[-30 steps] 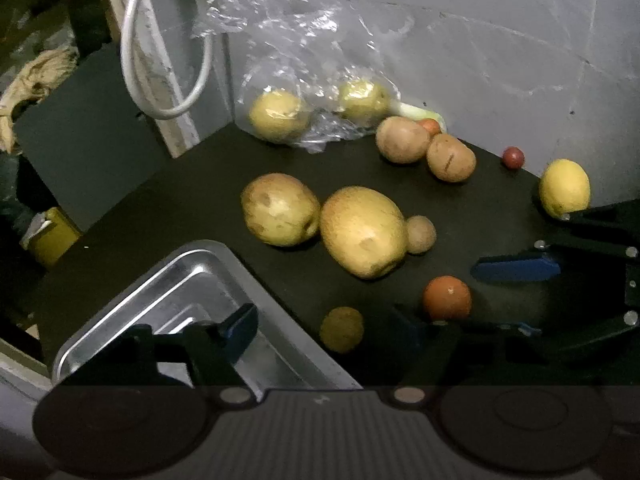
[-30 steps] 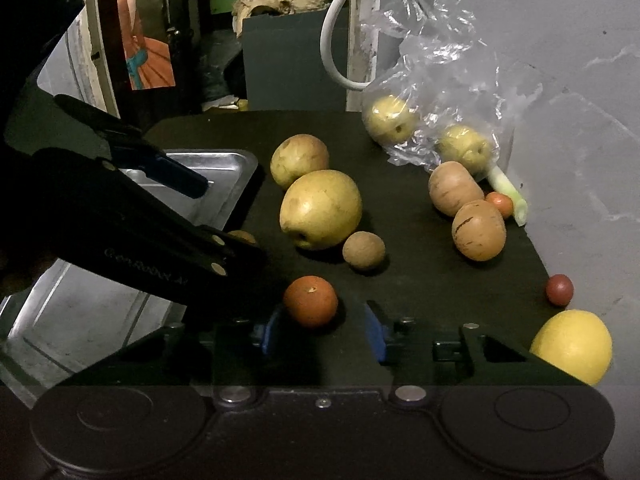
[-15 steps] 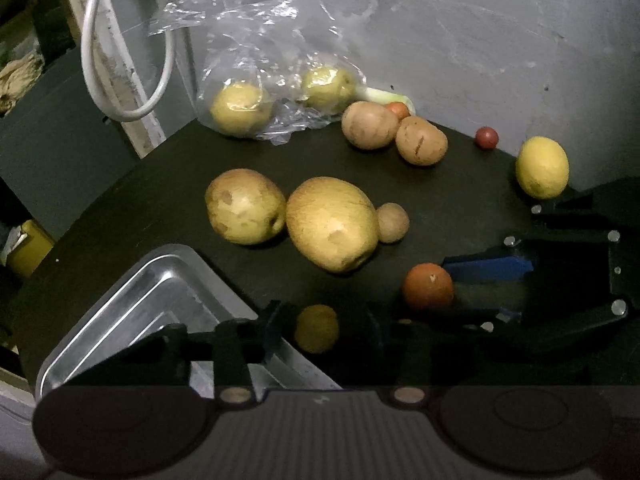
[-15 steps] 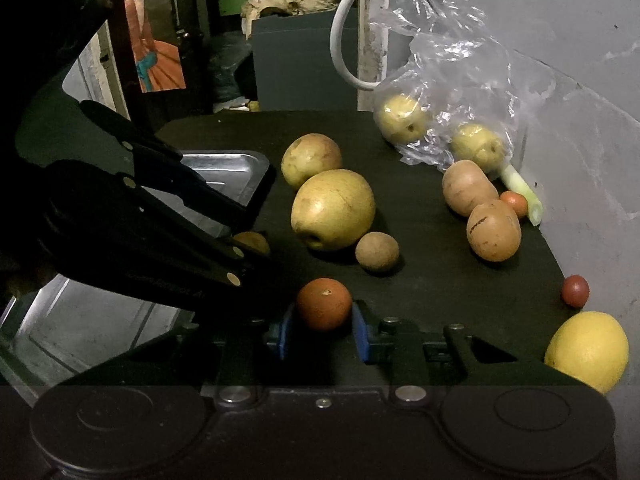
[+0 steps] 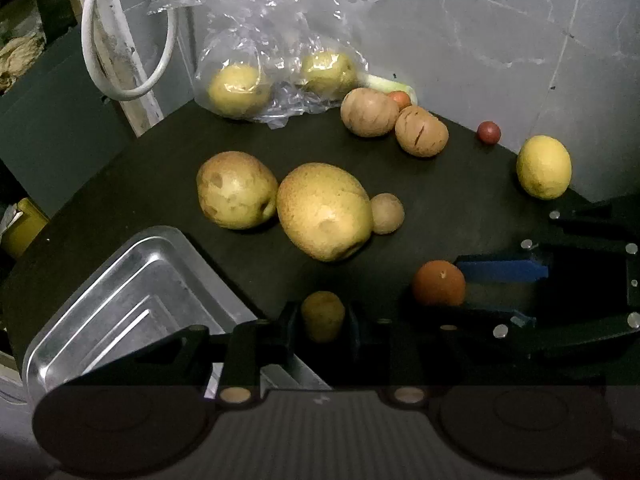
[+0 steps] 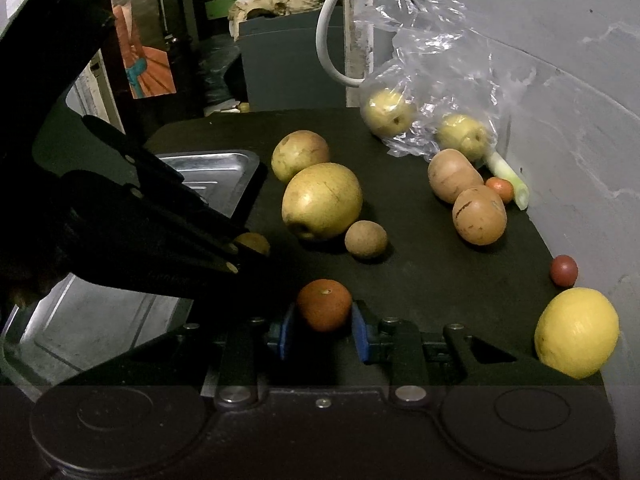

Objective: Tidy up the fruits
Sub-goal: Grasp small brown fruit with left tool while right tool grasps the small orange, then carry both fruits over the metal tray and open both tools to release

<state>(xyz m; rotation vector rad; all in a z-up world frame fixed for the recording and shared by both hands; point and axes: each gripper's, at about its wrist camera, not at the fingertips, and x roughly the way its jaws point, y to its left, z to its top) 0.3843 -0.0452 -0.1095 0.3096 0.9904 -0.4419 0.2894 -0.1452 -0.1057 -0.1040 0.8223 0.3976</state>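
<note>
Fruits lie scattered across the dark tabletop point(image 5: 460, 200), nearly all unsorted. Metal tray point(image 5: 132, 292) at lower left of the left wrist view, bare as far as visible, so sorting judged barely begun. Left gripper point(image 5: 322, 322) at bottom centre, jaws pinching a small yellow-brown fruit point(image 5: 322, 314) just beside the tray's near corner. Right gripper point(image 6: 323, 330) at bottom centre of its own view, blue-padded jaws pressed against an orange-red fruit point(image 6: 324, 309); whether lifted or resting on the tabletop, cannot tell.

Left to do, judging by the spread: two large yellow fruits touching at centre frame, the bigger one point(image 5: 324, 210) with a small round brown fruit point(image 5: 386, 213) against its right side; two brown oval fruits point(image 5: 420, 131) side by side at upper centre with a small orange one tucked behind; a tiny dark-red fruit point(image 5: 488, 132) and a lemon-yellow fruit point(image 5: 543, 167) near the wall at right, apart from each other.

Clear plastic bag point(image 5: 276, 40) crumpled against the wall at upper centre, holding two yellow fruits, mouth slack. Pale green stalk poking out beside the bag, kind unclear. Probably both held fruits bound for the tray, then the loose ones, then the bagged pair.
</note>
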